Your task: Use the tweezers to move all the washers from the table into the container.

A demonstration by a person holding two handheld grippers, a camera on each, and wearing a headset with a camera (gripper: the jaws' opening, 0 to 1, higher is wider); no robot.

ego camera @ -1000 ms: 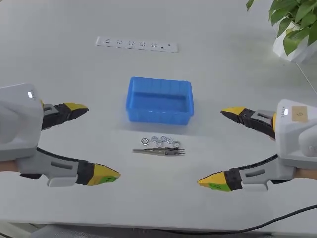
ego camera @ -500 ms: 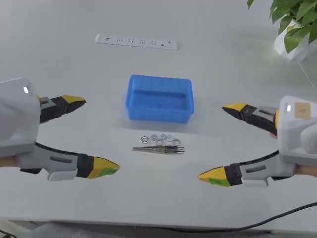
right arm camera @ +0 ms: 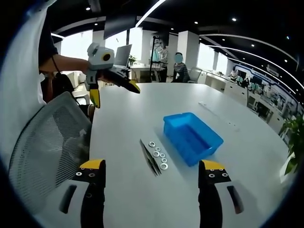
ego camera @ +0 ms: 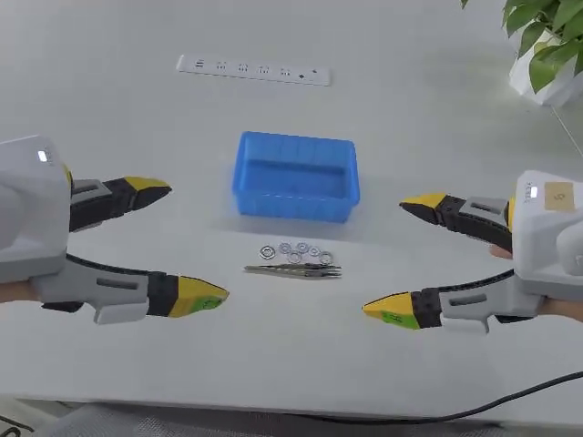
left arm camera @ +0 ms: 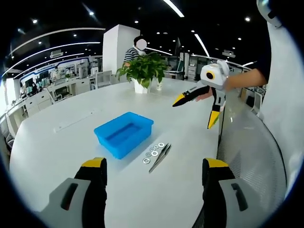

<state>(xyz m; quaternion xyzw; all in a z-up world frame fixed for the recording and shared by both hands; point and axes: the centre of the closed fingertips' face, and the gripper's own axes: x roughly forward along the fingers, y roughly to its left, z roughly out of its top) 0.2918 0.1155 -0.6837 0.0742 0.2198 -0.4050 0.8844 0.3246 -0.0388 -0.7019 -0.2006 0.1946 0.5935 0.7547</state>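
Several small metal washers [ego camera: 295, 252] lie in a row on the white table [ego camera: 291, 355], just in front of the blue container [ego camera: 296, 177]. Steel tweezers [ego camera: 293, 269] rest flat right below them. My left gripper [ego camera: 189, 244] hovers open at the left, well clear of the tweezers. At the right my right gripper [ego camera: 399, 258] stands open too, with nothing between its jaws. In the left gripper view the washers [left arm camera: 153, 152], tweezers [left arm camera: 160, 157] and container [left arm camera: 123, 132] sit ahead, and the right gripper [left arm camera: 195, 109] shows beyond. The right gripper view has the washers [right arm camera: 158, 153], tweezers [right arm camera: 149, 163] and container [right arm camera: 192, 135].
A white power strip [ego camera: 252, 70] lies at the far side of the table. A potted plant [ego camera: 544, 45] stands at the far right corner. A black cable [ego camera: 510, 399] runs along the near right edge. A mesh chair [right arm camera: 50, 152] is beside the table.
Both grippers have drifted slightly inward towards the tweezers; they stay open. Washers, tweezers and container have not moved.
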